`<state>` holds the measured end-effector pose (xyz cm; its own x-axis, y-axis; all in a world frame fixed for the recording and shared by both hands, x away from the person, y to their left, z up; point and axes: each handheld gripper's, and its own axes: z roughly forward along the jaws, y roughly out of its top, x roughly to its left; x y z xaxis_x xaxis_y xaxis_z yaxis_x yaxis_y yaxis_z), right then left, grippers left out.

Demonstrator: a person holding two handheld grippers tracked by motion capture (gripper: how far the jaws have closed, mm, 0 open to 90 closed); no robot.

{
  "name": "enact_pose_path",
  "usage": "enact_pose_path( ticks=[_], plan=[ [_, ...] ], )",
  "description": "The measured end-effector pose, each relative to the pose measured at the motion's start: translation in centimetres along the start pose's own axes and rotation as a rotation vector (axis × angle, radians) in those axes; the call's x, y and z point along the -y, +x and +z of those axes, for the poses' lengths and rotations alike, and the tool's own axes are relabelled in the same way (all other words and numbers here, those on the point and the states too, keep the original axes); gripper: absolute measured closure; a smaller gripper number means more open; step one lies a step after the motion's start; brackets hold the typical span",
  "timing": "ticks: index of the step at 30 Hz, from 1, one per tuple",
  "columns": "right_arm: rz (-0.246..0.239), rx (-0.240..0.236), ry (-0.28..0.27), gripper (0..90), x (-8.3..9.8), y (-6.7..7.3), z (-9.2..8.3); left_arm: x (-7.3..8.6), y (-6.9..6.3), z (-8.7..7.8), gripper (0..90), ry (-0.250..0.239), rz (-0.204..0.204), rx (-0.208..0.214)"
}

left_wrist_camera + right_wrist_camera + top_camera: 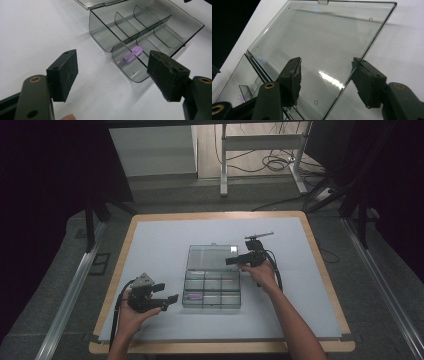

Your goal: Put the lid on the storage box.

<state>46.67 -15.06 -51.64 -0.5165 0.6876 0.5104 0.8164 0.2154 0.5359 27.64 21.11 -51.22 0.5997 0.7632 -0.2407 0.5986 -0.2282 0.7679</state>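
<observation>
- Near the worktop's middle sits the clear compartment box, lid laid open toward the far edge, a purple piece in its front left compartment.
- Right gripper straddles the lid's right edge, jaws part open, pads not pressing.
- Left gripper hovers wide open and empty beside the box's front left corner.

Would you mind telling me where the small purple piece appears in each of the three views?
High view: purple piece in the box's near-left compartment.
Left gripper view: centre, in the nearest compartment, between the jaws.
Right gripper view: a sliver at bottom left.
Shared landmark: the clear compartment box, lid open.
</observation>
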Motion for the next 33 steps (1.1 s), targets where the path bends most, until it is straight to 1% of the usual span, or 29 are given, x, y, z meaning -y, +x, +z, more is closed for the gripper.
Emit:
enact_pose_path(
  ticks=[6, 10, 17, 23, 26, 33],
  plan=[
    [-0.019, -0.006, -0.013, 44.4, -0.03, 0.13, -0.25, 0.00, -0.01, 0.04, 25.3, 0.002, 0.002, 0.000],
    [-0.020, -0.018, -0.018, 45.9, 0.00, 0.05, -0.34, -0.01, -0.01, 0.03, 25.3, 0.001, 0.001, 0.000],
    [-0.044, -0.025, -0.037, 48.7, -0.04, 0.16, -0.52, -0.01, -0.05, 0.11, 25.3, 0.004, 0.003, 0.002],
    [-0.047, -0.036, -0.054, 51.6, 0.03, 0.15, -0.72, 0.00, -0.09, 0.20, 25.3, 0.007, 0.003, 0.004],
    [-0.051, -0.052, -0.064, 53.4, 0.04, 0.10, -0.80, 0.00, -0.09, 0.21, 25.3, 0.007, 0.003, 0.004],
    [-0.063, -0.061, -0.081, 55.5, 0.08, 0.12, -0.95, 0.00, -0.12, 0.25, 25.3, 0.007, 0.004, 0.004]
  ],
)
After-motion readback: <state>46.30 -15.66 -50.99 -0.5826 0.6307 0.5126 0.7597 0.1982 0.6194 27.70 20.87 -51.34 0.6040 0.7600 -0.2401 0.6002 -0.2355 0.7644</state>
